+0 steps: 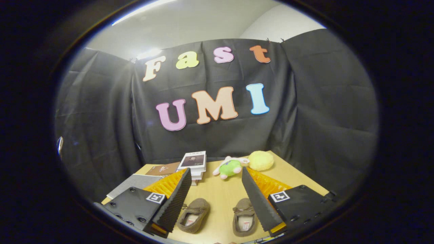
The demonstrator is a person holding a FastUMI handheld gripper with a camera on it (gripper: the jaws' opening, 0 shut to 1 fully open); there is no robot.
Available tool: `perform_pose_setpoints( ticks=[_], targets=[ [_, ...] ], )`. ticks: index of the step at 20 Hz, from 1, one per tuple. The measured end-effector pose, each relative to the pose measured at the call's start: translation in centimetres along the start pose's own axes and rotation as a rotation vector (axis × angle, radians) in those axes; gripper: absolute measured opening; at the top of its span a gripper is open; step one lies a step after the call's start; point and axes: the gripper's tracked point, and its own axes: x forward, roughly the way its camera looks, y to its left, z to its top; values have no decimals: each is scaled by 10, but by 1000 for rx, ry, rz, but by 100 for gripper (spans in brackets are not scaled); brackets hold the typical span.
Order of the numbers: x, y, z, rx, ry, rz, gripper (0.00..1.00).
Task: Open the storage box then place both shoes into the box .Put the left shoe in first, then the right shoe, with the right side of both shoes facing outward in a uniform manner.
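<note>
Shoes, two brown fuzzy slippers – one [193, 215] w/ a lace bow beside another [244, 217] – lie on the wooden table [220, 193] between the spread, empty fingers of the gripper [214, 176], long axes running front-to-back, toes pointing away toward a green plush toy [230, 167]

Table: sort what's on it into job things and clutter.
Job: left shoe, right shoe, both between the open gripper fingers.
Clutter: books, grey folder, green plush toy, yellow plush, all beyond the fingers.
</note>
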Motion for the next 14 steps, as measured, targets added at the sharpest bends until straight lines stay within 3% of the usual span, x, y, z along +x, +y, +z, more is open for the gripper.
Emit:
perform_pose_setpoints(
  ticks=[6, 14],
  targets=[
    [4, 12, -5, 68, 27, 27, 100],
    [13, 52, -29, 417, 144, 120, 100]
  ],
)
